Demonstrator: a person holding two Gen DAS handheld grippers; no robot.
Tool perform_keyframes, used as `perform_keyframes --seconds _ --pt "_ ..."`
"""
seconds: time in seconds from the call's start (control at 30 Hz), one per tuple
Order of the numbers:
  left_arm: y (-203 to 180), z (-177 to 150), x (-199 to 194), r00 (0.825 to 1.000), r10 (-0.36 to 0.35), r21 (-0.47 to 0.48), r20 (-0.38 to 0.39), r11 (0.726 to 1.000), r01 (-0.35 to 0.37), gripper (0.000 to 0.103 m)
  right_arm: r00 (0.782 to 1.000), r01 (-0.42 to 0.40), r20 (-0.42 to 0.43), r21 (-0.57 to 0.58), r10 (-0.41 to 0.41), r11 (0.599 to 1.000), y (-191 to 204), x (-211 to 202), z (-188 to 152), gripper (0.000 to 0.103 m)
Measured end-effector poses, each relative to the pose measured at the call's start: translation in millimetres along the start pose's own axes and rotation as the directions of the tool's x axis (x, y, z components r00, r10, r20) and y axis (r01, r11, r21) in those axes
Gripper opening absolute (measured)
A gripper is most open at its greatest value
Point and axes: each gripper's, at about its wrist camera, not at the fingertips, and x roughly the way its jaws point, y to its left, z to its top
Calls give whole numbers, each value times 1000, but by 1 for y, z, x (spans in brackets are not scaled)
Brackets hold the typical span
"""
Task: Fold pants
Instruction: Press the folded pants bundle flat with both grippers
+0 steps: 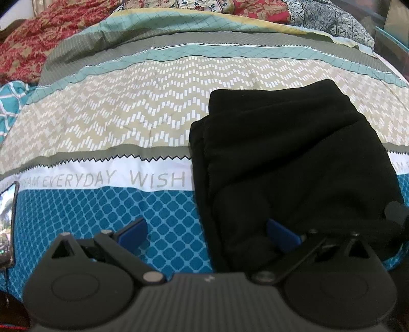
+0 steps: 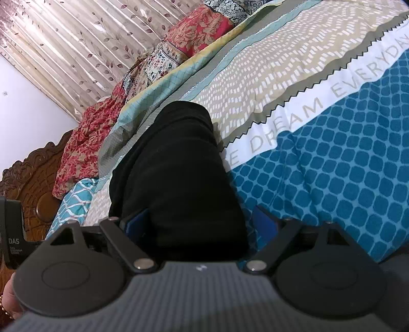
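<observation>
Folded black pants (image 1: 294, 158) lie on the patterned bedspread (image 1: 127, 120), to the right in the left wrist view. My left gripper (image 1: 207, 232) stands open at the pants' near left edge. One blue pad (image 1: 281, 235) is over the black cloth, the other over the blue-checked cover. In the right wrist view the pants (image 2: 176, 178) run away from me as a thick bundle. My right gripper (image 2: 199, 224) straddles the near end, jaws wide and still opening. The cloth sits between the pads, and a gap shows on the right side.
A phone (image 1: 7, 217) lies at the bed's left edge. Red floral bedding (image 1: 38, 38) and patterned pillows (image 1: 332, 18) are heaped at the far side. A carved wooden headboard (image 2: 30, 173) and a curtain (image 2: 76, 51) stand beyond. A hand (image 2: 7, 293) shows at the lower left.
</observation>
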Motion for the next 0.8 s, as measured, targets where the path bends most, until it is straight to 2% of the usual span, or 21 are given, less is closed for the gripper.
perform_keyframes --seconds 0.23,0.8 --pt "-4 0 -3 1000 26 12 5 1000 -26 103 1000 -7 3 10 7 1000 0 -2 -1 89" --pt "-4 1 -3 1000 29 7 7 1000 -29 103 1000 -6 5 11 6 1000 0 -2 -2 89"
